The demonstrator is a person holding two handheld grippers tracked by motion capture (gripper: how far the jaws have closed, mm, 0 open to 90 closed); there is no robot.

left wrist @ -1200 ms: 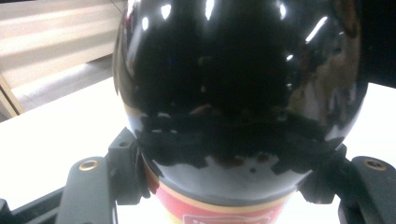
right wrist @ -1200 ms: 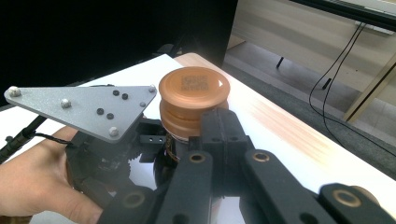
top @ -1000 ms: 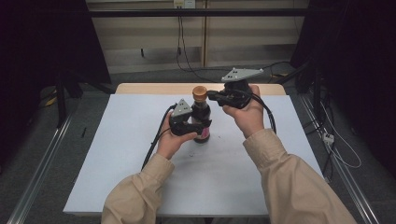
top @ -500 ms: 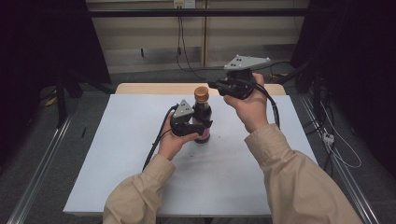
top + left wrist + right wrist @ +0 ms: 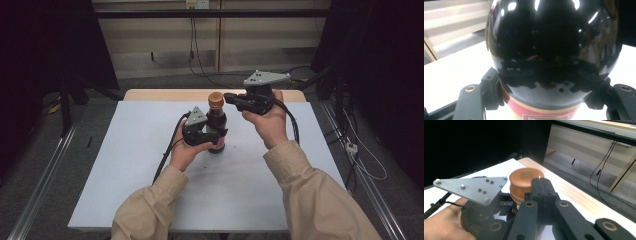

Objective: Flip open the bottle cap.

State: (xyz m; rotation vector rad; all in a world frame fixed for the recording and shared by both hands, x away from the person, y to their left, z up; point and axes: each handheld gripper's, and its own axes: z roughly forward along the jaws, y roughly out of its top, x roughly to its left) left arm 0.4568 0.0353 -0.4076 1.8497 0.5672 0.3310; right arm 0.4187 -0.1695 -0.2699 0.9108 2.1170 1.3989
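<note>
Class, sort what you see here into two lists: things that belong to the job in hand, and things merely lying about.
In the job:
- bottle
- cap
- left gripper, clamped on the bottle
- right gripper, shut beside the cap

Lying about:
- table
- floor cables

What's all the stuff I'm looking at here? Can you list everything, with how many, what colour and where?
bottle: one, dark glass with a red and yellow label, upright near the middle of the table
cap: one, orange-brown, on top of the bottle
table: one, white top with a wooden far edge, under everything
cables: several, black, along the wall and floor behind the table
left hand-held gripper: one, black with a grey plate, shut on the bottle's body
right hand-held gripper: one, black with a grey plate, jaws shut, tips beside the cap
sleeves: two, beige, coming in from the bottom edge
</note>
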